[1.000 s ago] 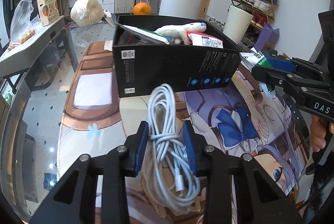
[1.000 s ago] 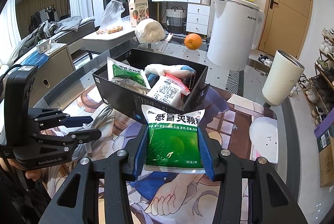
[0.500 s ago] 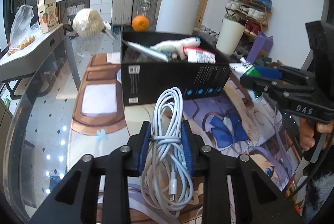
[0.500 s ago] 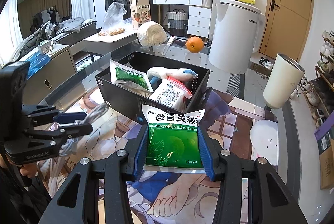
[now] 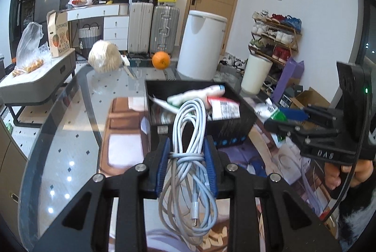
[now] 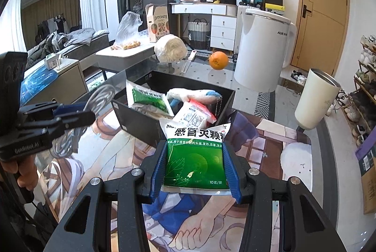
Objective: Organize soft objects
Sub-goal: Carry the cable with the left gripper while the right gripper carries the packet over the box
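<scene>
Since the frame a second ago my left gripper has risen and advanced: the black box, then seen side-on with its wall filling mid-frame, now sits lower and I look down into its open top. The left jaws are pressed onto the coiled white cable, pinching it at its wrapped waist; the upper loops stand up at centre frame in front of the box's near wall, the lower loops and a plug end hang toward the bottom of the frame. My right gripper is unchanged in grip: its blue pads clamp the green medicine sachet by both side edges, the sachet upright at lower centre, its white top edge overlapping the box's near wall in the picture; whether it touches the box I cannot tell. In the right wrist view the box holds a second green sachet at its left, a white plush toy across the middle, and a red-and-white packet leaning near the front. The box rests on an illustrated mat over the glass table. An orange lies beyond the box, upper centre.
</scene>
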Demonstrator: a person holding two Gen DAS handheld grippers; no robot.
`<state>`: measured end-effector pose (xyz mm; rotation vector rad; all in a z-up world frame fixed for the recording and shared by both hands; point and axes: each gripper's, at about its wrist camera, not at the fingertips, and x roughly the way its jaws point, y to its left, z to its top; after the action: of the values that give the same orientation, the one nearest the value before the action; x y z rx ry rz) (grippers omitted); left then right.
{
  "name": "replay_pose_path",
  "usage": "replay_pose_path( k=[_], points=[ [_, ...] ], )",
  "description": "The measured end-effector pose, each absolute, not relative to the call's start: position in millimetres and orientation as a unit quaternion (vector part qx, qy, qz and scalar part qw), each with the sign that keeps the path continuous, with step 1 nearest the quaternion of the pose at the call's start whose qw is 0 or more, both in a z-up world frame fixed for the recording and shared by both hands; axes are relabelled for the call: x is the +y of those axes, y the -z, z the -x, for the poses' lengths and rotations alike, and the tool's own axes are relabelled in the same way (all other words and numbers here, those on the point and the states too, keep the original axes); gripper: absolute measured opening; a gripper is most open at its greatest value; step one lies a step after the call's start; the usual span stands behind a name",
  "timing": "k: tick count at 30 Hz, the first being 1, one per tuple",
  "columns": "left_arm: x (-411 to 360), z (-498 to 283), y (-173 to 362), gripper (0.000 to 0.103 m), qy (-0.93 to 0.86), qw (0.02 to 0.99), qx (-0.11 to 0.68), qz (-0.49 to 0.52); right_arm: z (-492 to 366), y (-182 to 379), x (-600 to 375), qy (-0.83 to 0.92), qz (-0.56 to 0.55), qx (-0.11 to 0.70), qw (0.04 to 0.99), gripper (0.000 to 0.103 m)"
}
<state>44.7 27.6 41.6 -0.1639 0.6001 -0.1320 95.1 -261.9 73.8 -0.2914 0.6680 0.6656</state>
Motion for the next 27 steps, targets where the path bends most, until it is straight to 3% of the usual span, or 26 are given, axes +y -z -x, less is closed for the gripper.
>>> replay_pose_path(
  k=[12, 27],
  points=[
    [29, -74, -69, 0.027, 0.072, 0.961, 0.258, 0.065, -111, -83, -247, -0.329, 0.132, 0.305, 0.884, 0.046],
    [31, -113, -68, 0.027, 0.076, 0.96, 0.266, 0.051, -147, -80, -223, -0.34, 0.14, 0.319, 0.874, 0.046]
  ],
)
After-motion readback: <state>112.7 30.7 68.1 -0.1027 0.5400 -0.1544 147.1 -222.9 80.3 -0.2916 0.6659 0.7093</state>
